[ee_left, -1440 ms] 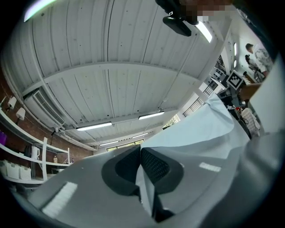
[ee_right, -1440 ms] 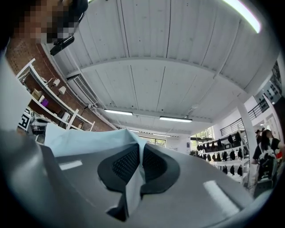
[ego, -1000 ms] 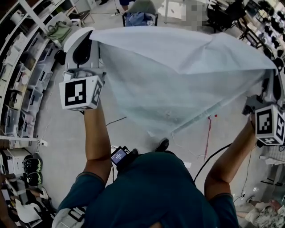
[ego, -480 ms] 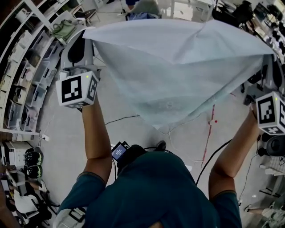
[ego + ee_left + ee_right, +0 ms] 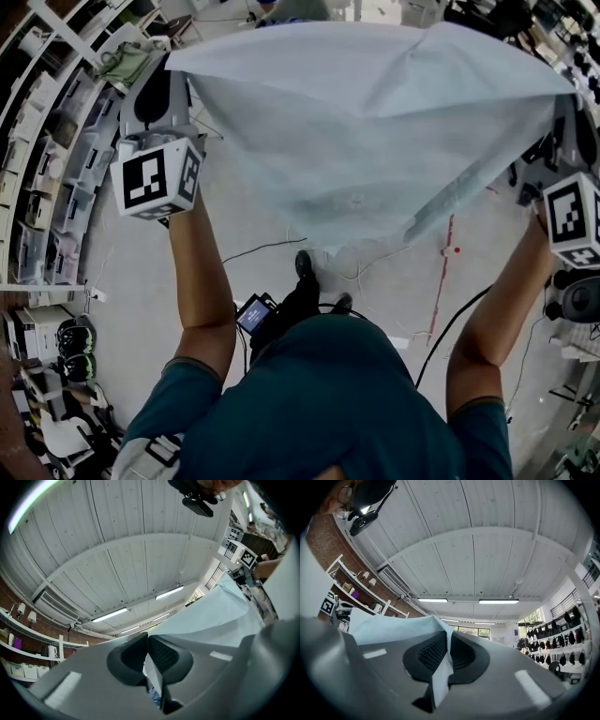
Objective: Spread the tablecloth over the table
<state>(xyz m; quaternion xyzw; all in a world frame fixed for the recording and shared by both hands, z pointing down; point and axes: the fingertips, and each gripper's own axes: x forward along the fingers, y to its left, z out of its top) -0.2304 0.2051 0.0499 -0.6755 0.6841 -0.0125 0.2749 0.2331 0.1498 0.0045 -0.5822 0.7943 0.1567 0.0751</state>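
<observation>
The left gripper (image 5: 146, 639) has its jaws pinched tight on one upper corner of the pale tablecloth (image 5: 375, 122), and the right gripper's (image 5: 447, 643) jaws clamp the other corner, the two held well apart. The cloth's top edge stretches between them, and its lower edge sags loose in the air above the floor (image 5: 131, 281). Shelves (image 5: 56, 141) stand near the left gripper, and open floor lies under the hanging cloth.

Cluttered workshop, floor to ceiling

Shelving (image 5: 52, 150) packed with bins runs down the left of the head view. A red line (image 5: 441, 281) and a black cable (image 5: 253, 249) cross the grey floor (image 5: 122, 281). Strip lights (image 5: 494, 601) hang on the panelled white ceiling (image 5: 487, 550).
</observation>
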